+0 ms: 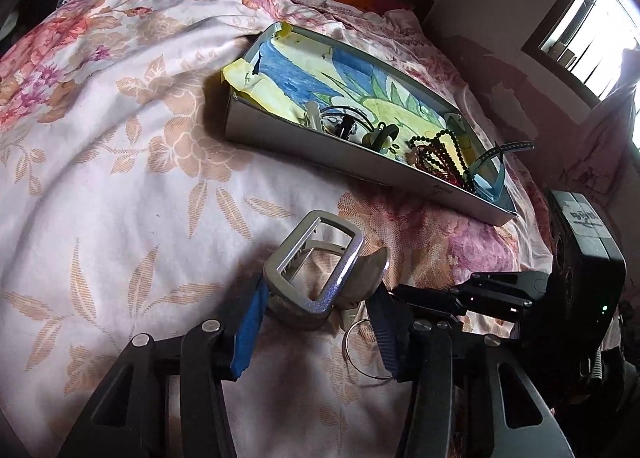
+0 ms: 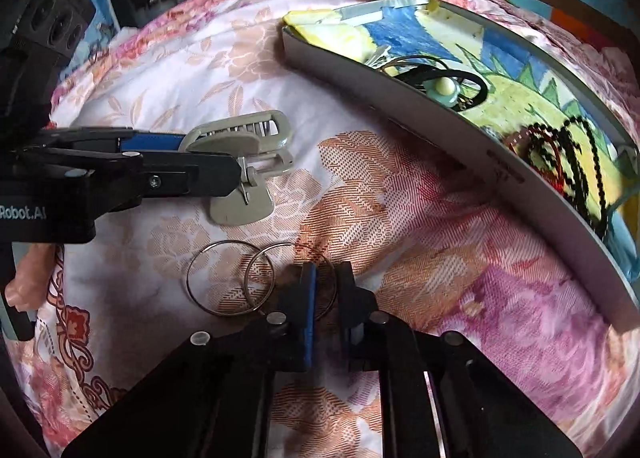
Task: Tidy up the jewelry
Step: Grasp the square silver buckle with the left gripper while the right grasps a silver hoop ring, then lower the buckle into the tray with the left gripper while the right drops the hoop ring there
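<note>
Right gripper first, closest to my lens: tilted steeply down onto the floral bedsheet, jaws pressed together on the rim of one thin hoop earring, whose twin hoop lies overlapping it just to the side. Over on my left gripper, also angled downward, the blue pads are pinching the wings of a grey claw hair clip, its toothed end pointing away from me. Both tools sit side by side, the left one reaching in across the right camera's view. Beyond them sits the grey tray, with beaded necklaces and hair ties inside on its painted liner.
</note>
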`<state>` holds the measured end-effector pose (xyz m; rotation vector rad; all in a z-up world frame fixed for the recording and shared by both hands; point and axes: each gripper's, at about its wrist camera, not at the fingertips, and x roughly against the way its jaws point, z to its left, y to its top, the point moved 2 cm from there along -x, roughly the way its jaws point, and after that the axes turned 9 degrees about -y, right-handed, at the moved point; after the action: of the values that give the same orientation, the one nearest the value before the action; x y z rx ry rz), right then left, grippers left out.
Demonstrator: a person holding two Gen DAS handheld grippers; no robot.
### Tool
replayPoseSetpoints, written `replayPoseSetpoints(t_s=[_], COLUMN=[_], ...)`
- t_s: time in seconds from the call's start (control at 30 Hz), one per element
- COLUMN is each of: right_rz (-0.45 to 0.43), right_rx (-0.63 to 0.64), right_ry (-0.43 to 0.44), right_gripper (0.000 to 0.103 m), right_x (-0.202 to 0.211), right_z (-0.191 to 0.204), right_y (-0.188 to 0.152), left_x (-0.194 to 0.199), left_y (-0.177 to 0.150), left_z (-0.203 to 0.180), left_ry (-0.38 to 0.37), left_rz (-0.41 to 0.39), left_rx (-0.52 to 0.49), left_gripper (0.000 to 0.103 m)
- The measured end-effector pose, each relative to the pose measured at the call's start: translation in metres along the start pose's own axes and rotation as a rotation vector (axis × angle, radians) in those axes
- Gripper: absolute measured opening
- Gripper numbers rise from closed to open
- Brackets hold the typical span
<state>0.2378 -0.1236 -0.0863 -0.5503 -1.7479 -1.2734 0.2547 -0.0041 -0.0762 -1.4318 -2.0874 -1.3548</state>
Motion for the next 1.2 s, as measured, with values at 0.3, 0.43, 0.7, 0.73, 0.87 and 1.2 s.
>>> replayPoseSetpoints(t_s=[0.3,0.43,0.7,0.73,0.87,1.2], right_rz=[-0.217,-0.282,-0.401,-0.408,-0.435,-0.314], right_rx=[-0.103,-0.185,-0.207,-0.21,-0.215,-0.38], right_ry=[-0.108,-0.09,-0.12,-0.123,-0.175,-0.247], right_gripper=[0.003,0.003,0.003,0.003,0.003,0.003], right_x=[0.039,0.049,0.063,0.067,0.075,0.014], right_z=[-0.007,-0.027,-0.054,-0.055,-0.069,-0.11], right_y=[-0.022,-0.028,0.01,0.016,0.053,0.101], left_x=[0.008,0.015,0.035,0.036,0.036,-0.009], left_y=[0.001,0.001,0.027,0.035,0.071,0.113], left_z=[-0.008,-0.015,-0.032,-0.034,-0.029,0.015], left_ry=[-0.004,-0.015,-0.033,-0.029,-0.035,-0.038], left_rz=[-0.054,-0.107,-0.242,-0.264,-0.317,-0.274], left_rx=[-0.031,-0.059,-0.112,-0.123,-0.109,0.019], left_gripper=[0.047,0.047,0.047,0.047,0.047,0.047])
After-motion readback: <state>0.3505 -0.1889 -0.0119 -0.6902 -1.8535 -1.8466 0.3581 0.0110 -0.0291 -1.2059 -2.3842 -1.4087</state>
